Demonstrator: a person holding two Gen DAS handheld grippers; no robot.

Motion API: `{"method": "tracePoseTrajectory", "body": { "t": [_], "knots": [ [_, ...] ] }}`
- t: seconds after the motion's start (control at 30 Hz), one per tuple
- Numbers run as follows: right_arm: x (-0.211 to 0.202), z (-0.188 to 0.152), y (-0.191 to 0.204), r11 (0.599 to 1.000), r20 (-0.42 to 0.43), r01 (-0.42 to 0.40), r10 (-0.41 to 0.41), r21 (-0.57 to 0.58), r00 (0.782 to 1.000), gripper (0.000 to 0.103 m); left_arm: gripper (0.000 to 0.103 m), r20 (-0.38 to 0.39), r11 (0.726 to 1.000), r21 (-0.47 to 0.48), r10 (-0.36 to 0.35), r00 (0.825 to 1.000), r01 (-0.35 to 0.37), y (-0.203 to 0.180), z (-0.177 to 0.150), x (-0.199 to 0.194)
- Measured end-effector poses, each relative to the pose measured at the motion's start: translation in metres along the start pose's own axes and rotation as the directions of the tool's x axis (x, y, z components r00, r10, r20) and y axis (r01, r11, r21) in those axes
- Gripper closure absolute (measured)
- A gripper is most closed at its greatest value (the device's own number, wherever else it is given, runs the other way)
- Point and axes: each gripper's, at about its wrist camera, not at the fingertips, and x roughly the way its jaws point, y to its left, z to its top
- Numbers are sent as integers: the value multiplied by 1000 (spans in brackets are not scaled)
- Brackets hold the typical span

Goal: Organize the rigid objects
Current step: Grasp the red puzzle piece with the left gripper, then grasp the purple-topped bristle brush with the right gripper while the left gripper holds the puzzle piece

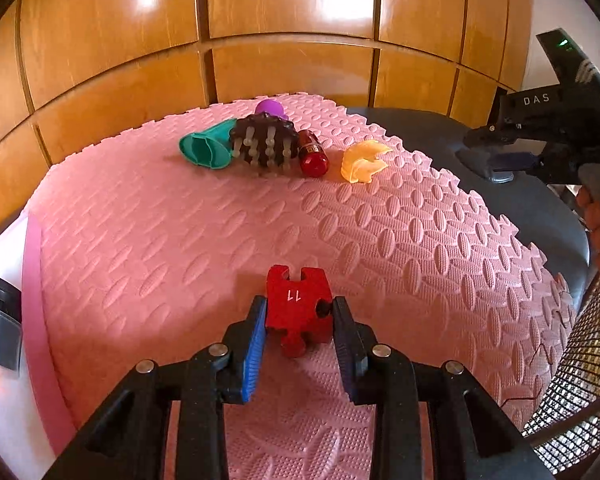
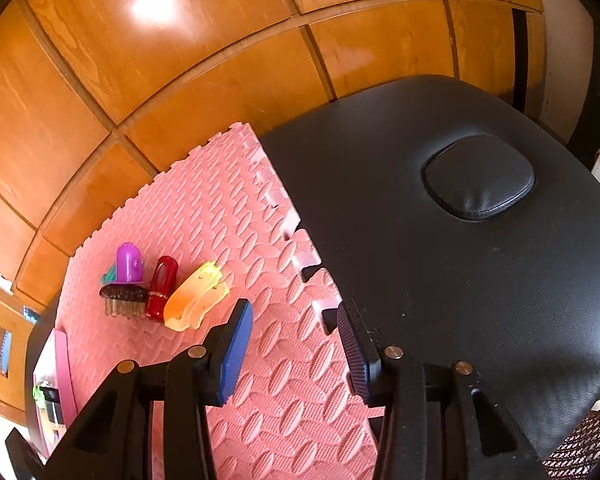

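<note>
- Left gripper (image 1: pixel 299 312), blue-padded black two-finger tool: closed almost fully onto the red wooden jigsaw-shaped block marked "11" (image 1: pixel 299 307), both pads pressing its side faces.
- Red block: sitting low over the near part of the pink textured foam mat (image 1: pixel 140 248), well apart from the row at the far edge; whether resting or just lifted, not clear.
- Far row, lying close together: teal plastic cone-shaped piece (image 1: pixel 206 148), dark brown bristled brush head (image 1: pixel 262 146), purple plastic cap-shaped piece (image 1: pixel 270 107) behind it, glossy red cylindrical tube (image 1: pixel 313 154), translucent yellow-orange plastic clip (image 1: pixel 362 162) slightly to one side.
- Right gripper (image 2: pixel 296 344): hanging partly open, holding nothing, over the mat's edge beside the black padded leather surface (image 2: pixel 440 240).
- Step in hand, judged: carrying the block toward the far row.
- Doing it well, advised: keeping the grip square on the flat sides, clear of the notches; lifting enough for the lower tab to clear the mat's ridges; approaching the free space beside the yellow-orange clip; lowering flat before releasing; avoiding nudging the round red tube, likely to roll.
</note>
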Motion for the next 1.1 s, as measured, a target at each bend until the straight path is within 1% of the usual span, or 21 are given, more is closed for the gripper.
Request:
{"method": "tracePoseTrajectory", "body": {
  "t": [0.23,0.33,0.5,0.63,0.73,0.8,0.93,1.03,1.1],
  "knots": [
    [1,-8,28,994,-11,-32,31,-107,999,59,71,10,1000,-2,-4,1000,4,0,-1,0],
    [3,-9,39,990,-31,-53,49,-134,998,59,71,11,1000,-7,-9,1000,9,0,-1,0],
    [12,-6,56,986,-57,-94,87,-135,995,59,71,18,1000,-17,-16,1000,16,1,-1,-1],
    [23,6,87,977,-66,-142,133,-161,989,59,71,21,999,-28,-26,999,27,3,-2,-1],
    [34,18,116,962,-76,-187,175,-199,982,59,71,23,999,-37,-35,999,36,4,-2,-2],
    [47,27,137,951,-100,-209,190,-230,977,59,71,25,998,-43,-40,999,41,5,-2,-1],
    [76,37,162,945,-151,-204,169,-257,974,59,71,29,997,-57,-51,998,53,6,-2,-1],
    [97,39,175,945,-177,-172,126,-277,976,59,71,32,996,-65,-59,998,61,8,-2,-2],
    [112,38,183,943,-205,-163,106,-288,973,59,71,34,995,-70,-64,997,67,8,-2,-2]
  ]
}}
